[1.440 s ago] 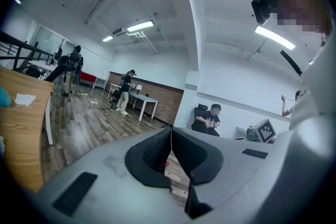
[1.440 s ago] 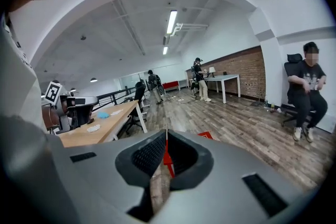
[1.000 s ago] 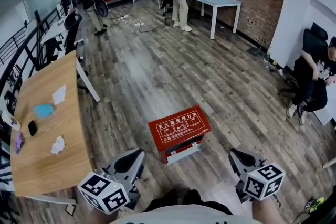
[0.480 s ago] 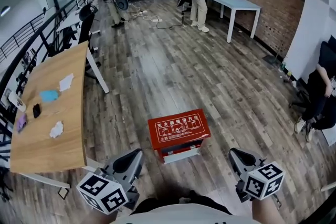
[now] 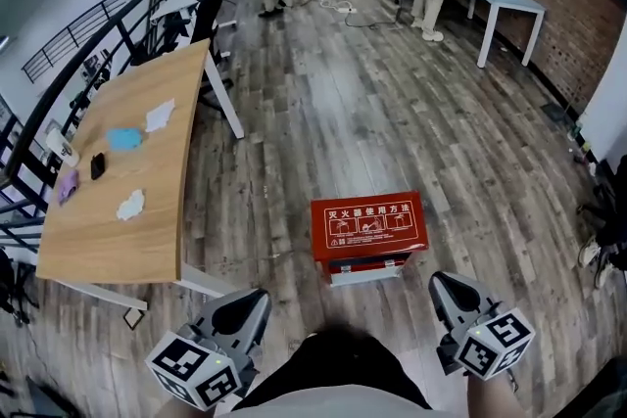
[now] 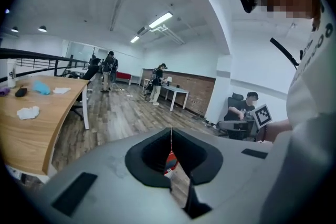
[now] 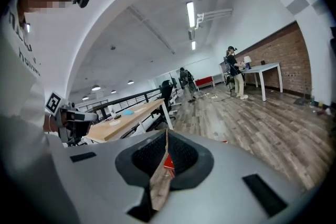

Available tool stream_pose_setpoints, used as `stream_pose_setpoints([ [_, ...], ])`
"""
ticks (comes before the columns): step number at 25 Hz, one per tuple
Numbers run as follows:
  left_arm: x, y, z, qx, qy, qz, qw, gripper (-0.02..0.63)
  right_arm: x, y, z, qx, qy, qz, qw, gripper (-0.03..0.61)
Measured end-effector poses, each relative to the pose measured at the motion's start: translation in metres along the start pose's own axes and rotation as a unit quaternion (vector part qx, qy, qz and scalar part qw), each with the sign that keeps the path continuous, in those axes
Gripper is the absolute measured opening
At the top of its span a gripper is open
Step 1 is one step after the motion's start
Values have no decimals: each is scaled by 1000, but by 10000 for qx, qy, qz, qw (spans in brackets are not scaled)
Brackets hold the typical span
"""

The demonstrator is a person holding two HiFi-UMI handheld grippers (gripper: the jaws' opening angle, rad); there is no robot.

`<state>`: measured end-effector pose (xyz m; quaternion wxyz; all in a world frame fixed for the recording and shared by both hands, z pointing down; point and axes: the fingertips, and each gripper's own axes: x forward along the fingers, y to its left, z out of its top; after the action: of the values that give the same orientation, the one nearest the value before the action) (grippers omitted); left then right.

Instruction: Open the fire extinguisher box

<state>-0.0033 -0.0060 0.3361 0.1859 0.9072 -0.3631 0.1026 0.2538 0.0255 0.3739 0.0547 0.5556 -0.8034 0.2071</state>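
A red fire extinguisher box with white print on its lid lies closed on the wooden floor, just ahead of me. My left gripper hangs at the bottom left of the head view, well short of the box and to its left. My right gripper hangs at the bottom right, also short of the box. Both are shut with nothing held. In the left gripper view a sliver of the red box shows between the closed jaws of the left gripper. The right gripper view shows the right gripper shut too.
A long wooden table with small items stands at the left. A white desk and brick wall are at the far right. People stand at the far end of the room. A seated person's legs show at the right edge.
The view has swung and come nearer: the red box now sits more to the right and closer. Both grippers keep their places at the bottom, still shut.
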Motion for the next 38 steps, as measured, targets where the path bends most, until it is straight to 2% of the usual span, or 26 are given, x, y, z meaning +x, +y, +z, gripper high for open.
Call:
stream_pose_setpoints([
  [6, 18, 26, 15, -341, -1, 21, 9994, 11, 34, -7, 7, 151, 243, 25, 9996, 14],
  [13, 50, 48, 46, -132, 14, -209, 9997, 9, 65, -16, 26, 230, 155, -85, 9996, 14],
  [20, 82, 76, 61, -18, 207, -526, 9984, 11, 93, -37, 37, 423, -63, -553, 9976, 14],
  [24, 99, 89, 62, -25, 363, -735, 9966, 11, 112, -43, 43, 552, -169, -772, 9953, 13],
  [31, 133, 92, 51, -148, 485, -1100, 9926, 11, 118, -48, 20, 571, 236, -1027, 9928, 14],
  [38, 152, 82, 46, -185, 536, -1024, 9931, 11, 119, -67, 13, 631, 352, -874, 9935, 14],
])
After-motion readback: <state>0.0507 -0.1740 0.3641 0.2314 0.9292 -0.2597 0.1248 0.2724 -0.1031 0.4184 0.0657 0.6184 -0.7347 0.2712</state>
